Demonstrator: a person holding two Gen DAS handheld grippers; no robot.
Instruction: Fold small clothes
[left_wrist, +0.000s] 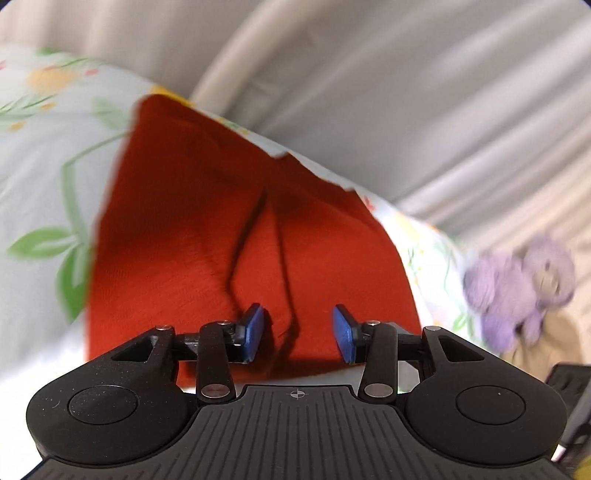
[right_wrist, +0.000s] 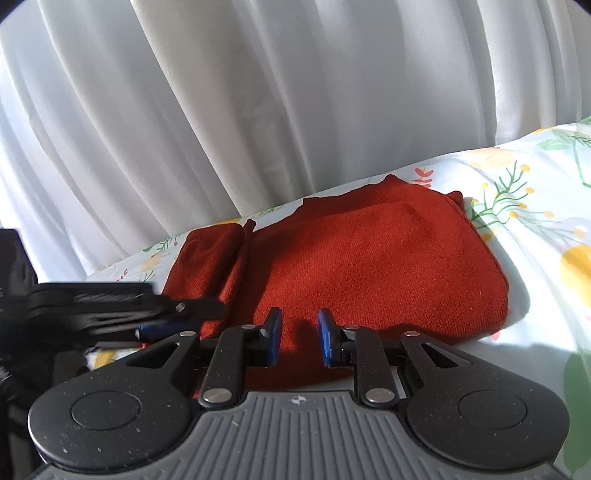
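**K:** On the bed's far edge, by the curtain: red knit garment (right_wrist: 369, 266), lying flat on the floral sheet (right_wrist: 535, 229) and folded at least once. A narrower flap sits alongside its left part in the right wrist view.

**M:** Grippers?

**K:** Left gripper (left_wrist: 298, 332) has its blue pads well apart, nothing between them, just hovering over the near part of the cloth. Right gripper (right_wrist: 298, 338) shows a narrower gap, also empty. Pads aren't pressing on anything; neither holds the garment.

**M:** Risks?

**K:** My read: that side flap is loose. If either gripper drags across the knit going in for the next pinch, the flap slides and the fold skews. Knit also snags on pad edges. A pinch that takes only the top layer will peel the fold open. And it's near the bed edge, so a push toward the curtain could tip it off.

**M:** View differences?

**K:** Left wrist view shows a deep crease down the middle of the cloth and a purple plush toy (left_wrist: 521, 288) off to the right, blurred. Right wrist view shows neither, but gives the whole outline, the side flap, and the left gripper coming in from the left.
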